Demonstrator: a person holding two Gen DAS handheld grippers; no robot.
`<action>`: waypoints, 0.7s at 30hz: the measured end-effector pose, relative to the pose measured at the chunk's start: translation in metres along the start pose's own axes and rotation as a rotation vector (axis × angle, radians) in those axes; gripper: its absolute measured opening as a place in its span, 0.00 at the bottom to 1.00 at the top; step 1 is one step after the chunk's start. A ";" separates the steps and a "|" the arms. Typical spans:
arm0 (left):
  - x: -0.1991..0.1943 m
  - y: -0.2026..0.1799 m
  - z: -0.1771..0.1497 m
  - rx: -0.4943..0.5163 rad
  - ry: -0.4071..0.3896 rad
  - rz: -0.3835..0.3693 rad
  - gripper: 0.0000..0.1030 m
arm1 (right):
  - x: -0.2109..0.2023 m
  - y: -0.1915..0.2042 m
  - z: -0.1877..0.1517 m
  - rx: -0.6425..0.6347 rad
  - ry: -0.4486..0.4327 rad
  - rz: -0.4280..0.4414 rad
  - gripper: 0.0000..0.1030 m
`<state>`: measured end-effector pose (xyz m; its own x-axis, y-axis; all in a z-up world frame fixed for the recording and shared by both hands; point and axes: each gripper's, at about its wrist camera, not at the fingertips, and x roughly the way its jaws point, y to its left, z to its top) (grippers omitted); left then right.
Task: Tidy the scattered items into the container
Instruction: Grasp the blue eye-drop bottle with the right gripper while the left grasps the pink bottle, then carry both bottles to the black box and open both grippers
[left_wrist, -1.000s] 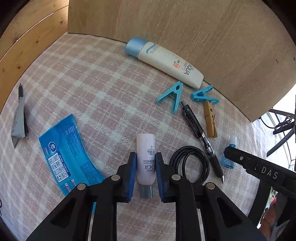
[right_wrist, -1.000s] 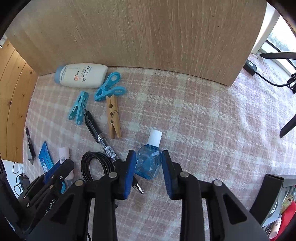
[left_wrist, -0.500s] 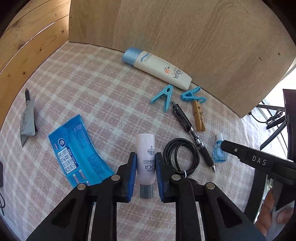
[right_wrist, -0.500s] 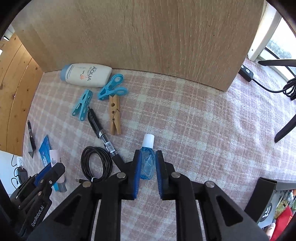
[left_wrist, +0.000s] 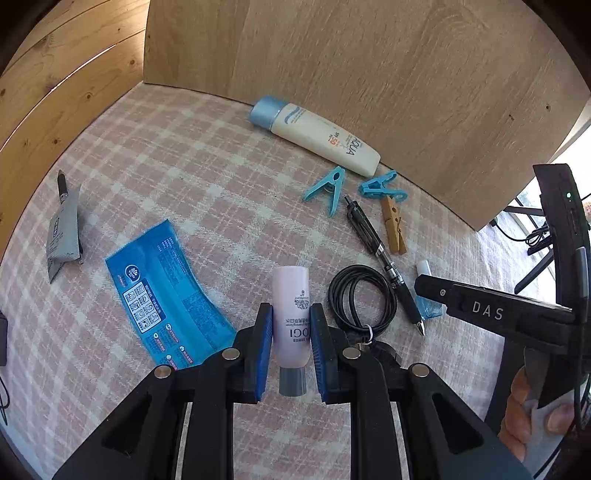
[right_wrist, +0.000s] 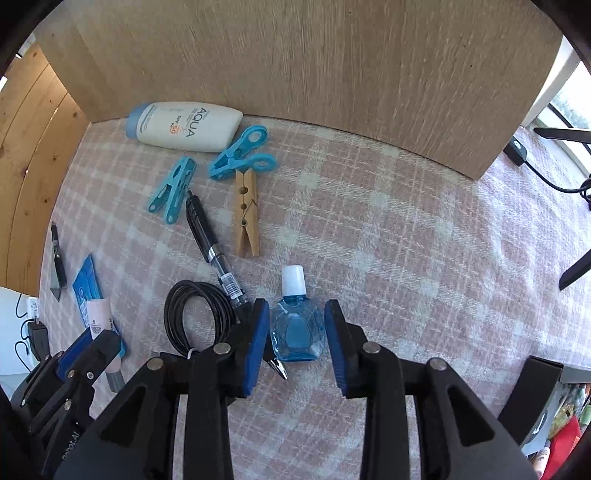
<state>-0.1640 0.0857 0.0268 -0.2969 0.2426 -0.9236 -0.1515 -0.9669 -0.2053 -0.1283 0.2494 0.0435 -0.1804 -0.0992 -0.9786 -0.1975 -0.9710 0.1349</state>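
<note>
Two grippers are yours here. Your left gripper (left_wrist: 290, 345) has its blue pads clamped on one pale pink tube (left_wrist: 290, 314), cap end toward the camera, lifted over the checked cloth (left_wrist: 207, 177). Your right gripper (right_wrist: 295, 345) has just been opening: its jaws stand apart around one small blue bottle (right_wrist: 295, 328) with a white cap, a gap showing on each side, so nothing is gripped.

Counting what lies loose, largest first: one white sunscreen tube (left_wrist: 317, 134) with a light blue cap against the wooden board (left_wrist: 369, 66); one blue printed packet (left_wrist: 166, 295); one grey sachet (left_wrist: 64, 232) near the cloth's left edge, well apart from the rest; one coiled black cable (left_wrist: 362, 297); one black pen (right_wrist: 212, 247) between the cable and the pegs; three clothes pegs, two blue (right_wrist: 171, 190) and one wooden (right_wrist: 246, 216).

One pink-and-cream checked cloth covers the surface, with wood panelling (left_wrist: 48, 92) beyond it on the left. No container shows in either view.
</note>
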 end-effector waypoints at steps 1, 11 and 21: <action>0.000 0.000 -0.001 -0.002 0.001 -0.002 0.18 | -0.002 0.003 -0.003 -0.013 -0.017 -0.019 0.30; -0.030 -0.029 -0.017 0.056 -0.029 -0.062 0.18 | -0.057 -0.035 -0.060 0.018 -0.046 0.043 0.29; -0.087 -0.145 -0.054 0.270 -0.061 -0.234 0.18 | -0.124 -0.148 -0.067 0.130 -0.159 0.101 0.29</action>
<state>-0.0653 0.2007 0.1199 -0.2793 0.4669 -0.8391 -0.4635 -0.8309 -0.3080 -0.0118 0.3905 0.1346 -0.3528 -0.1488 -0.9238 -0.2920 -0.9205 0.2597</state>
